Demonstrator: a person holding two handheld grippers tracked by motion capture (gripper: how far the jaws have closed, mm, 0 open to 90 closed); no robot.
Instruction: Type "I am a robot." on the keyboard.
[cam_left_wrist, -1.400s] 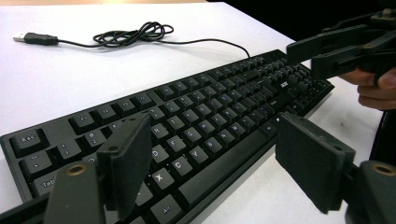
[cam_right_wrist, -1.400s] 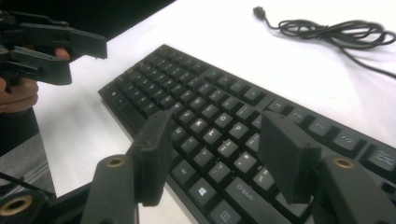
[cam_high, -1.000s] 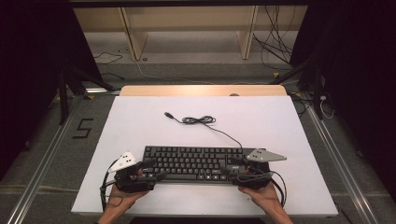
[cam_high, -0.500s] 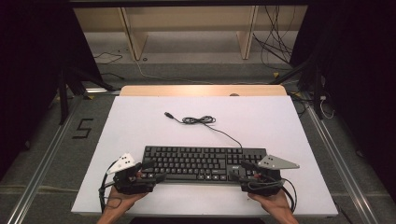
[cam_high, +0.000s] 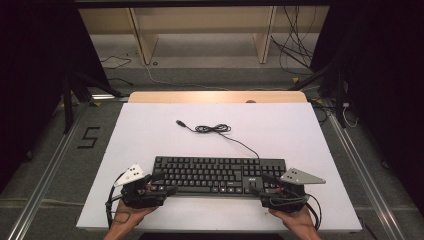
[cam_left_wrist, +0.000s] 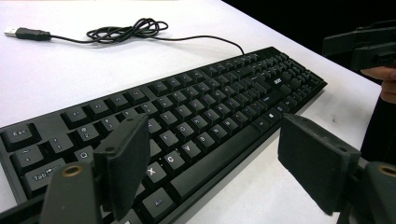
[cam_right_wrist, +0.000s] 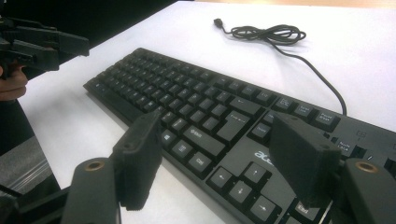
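A flat black plastic keyboard (cam_high: 217, 174) lies across the near part of the white table (cam_high: 150, 130), long edge toward the person, its thin black cable (cam_high: 235, 137) running off the back edge to a loose coil and a USB plug farther up the table. The left gripper (cam_high: 162, 182) sits at the keyboard's left end, jaws spread wide, one pad over the keys near Tab and Q, the other out over bare tabletop in front of the keyboard's near edge; nothing pinched. The right gripper (cam_high: 262, 184) sits at the right end; its jaws have just been opening and now stand wide, the keyboard's arrow-key corner beneath the gap, pads clear of it. I'd judge this board light and stiff, a rigid slab that won't sag when lifted from both ends, though smooth plastic could slip from a shallow pinch. The keycaps give under pressure, so the better hold looks like the solid frame at each short end, top and underside, rather than on the keys. That trailing cable will drag and may snag, so any move wants slack.
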